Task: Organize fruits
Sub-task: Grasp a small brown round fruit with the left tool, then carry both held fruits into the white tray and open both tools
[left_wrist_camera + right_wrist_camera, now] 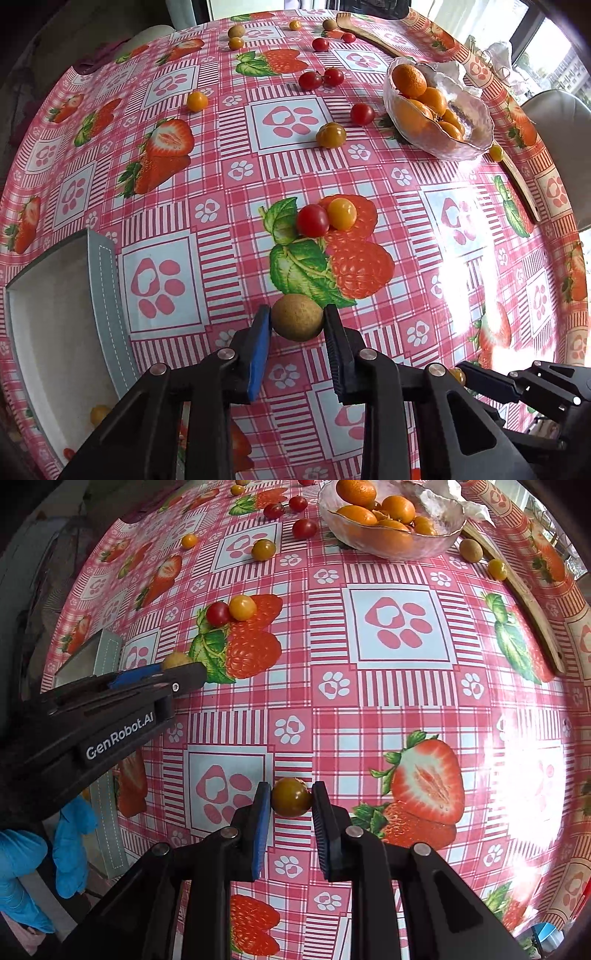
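My left gripper [297, 317] is shut on a tan longan [297, 318], held just right of the grey tray [107, 288]. It also shows in the right wrist view [177, 668] with the longan [176, 661] at its tip. My right gripper [291, 796] is shut on a dark orange-brown cherry tomato [291, 796] over the tablecloth. A red tomato [312, 220] and a yellow one [342, 213] touch each other mid-table. A glass bowl [461, 147] at the far right holds oranges [409, 80].
Several red, yellow and tan small fruits lie scattered across the far half of the table, such as one tomato [362, 113]. A wooden fork [373, 35] and a wooden utensil [522, 192] lie near the right edge. A small yellow fruit [99, 413] sits in the tray.
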Available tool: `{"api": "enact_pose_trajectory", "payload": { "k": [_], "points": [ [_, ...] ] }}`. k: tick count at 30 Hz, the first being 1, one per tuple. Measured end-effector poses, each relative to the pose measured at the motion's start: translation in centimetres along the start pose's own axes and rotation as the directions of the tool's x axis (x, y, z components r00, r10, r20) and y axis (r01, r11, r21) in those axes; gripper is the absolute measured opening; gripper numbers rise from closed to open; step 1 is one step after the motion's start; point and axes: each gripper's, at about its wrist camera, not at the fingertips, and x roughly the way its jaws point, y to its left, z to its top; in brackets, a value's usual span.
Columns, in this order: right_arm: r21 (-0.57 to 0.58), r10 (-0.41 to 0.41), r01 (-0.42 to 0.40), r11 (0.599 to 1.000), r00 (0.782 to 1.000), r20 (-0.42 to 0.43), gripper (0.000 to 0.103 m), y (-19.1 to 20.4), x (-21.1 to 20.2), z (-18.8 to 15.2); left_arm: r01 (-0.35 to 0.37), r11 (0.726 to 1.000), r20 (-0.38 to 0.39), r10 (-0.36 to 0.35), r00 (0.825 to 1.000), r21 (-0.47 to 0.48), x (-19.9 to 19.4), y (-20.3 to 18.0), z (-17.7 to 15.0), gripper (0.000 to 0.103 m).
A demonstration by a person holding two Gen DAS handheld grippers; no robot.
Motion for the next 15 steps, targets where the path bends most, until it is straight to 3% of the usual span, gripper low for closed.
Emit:
{"api": "enact_pose_trajectory", "payload": {
  "k": [10, 15],
  "points": [
    [-0.008, -0.008, 0.008, 1.0, 1.0, -0.005, 0.024, 0.4, -1.3, -0.7, 0.017, 0.996, 0.017, -0.016, 1.0, -0.088, -3.9, 2.7, -5.1, 0.03],
    [-0.028, -0.015, 0.015, 1.0, 1.0, -0.002, 0.024, 1.6, -1.7, -0.9, 0.022, 0.987, 0.03, -0.017, 0.999, -0.161, -4.8, 5.4, -5.9, 0.03]
  ]
}}
